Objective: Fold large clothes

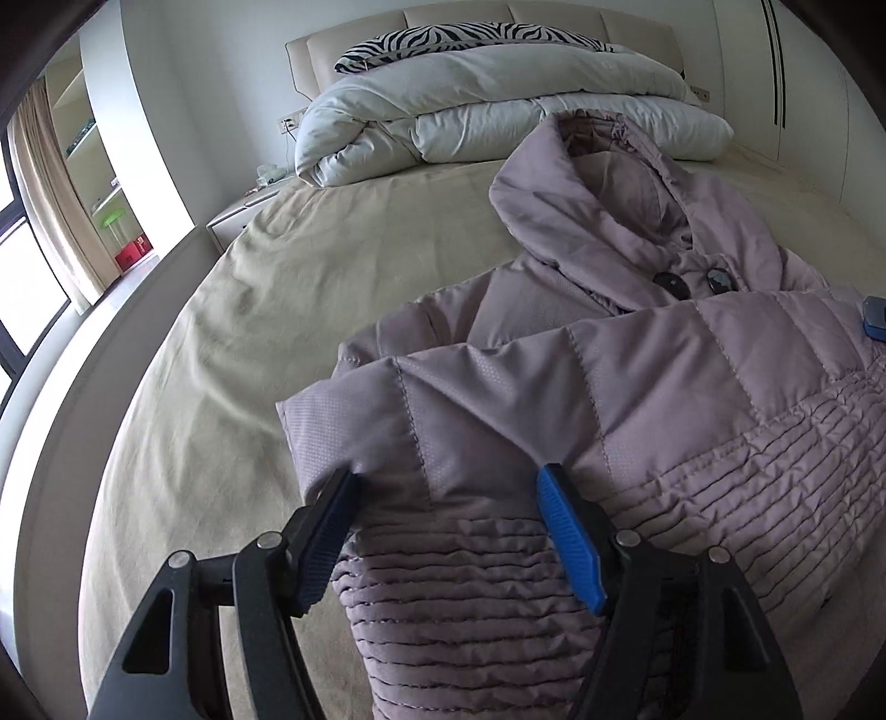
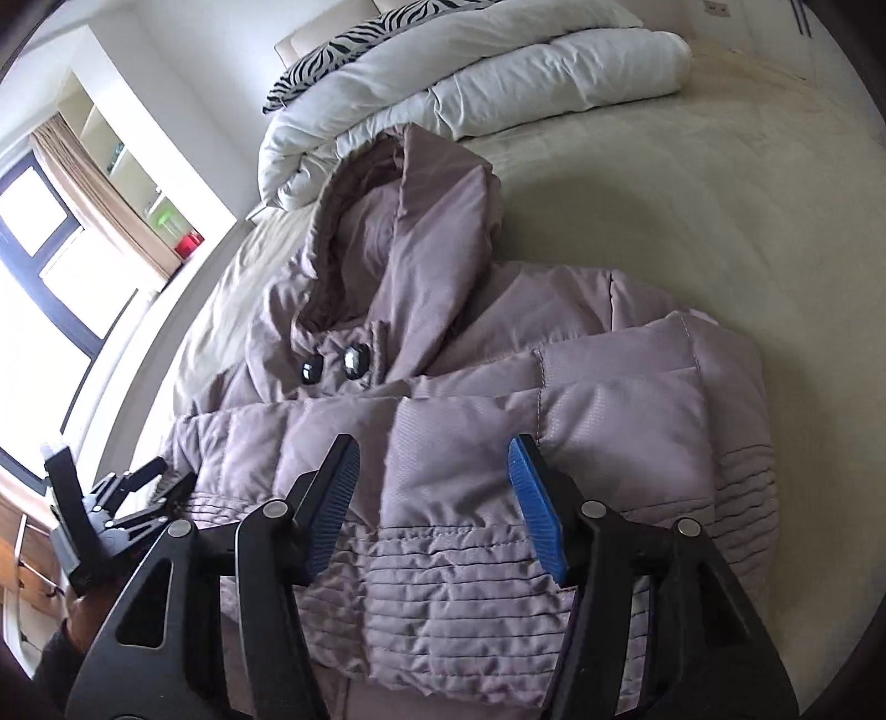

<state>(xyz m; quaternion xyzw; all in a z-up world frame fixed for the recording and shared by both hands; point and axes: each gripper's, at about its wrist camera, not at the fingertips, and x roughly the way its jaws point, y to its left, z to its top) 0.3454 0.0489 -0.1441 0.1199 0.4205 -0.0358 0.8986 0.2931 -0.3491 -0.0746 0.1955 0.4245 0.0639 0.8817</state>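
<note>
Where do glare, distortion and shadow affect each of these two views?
Left wrist view: fisheye bends the bed edge, daylight glares at the window. Right wrist view: the window is blown out, and the padded coat darkens near the open jaws.

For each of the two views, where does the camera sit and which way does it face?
Left wrist: behind the open left gripper, low over the coat's left side, facing the headboard; only its own jaws show.
Right wrist: behind the open right gripper, over the coat's right side, tilted toward the window; the left gripper sits at lower left.
Shared: coat, its two buttons, duvet, zebra pillow.
</note>
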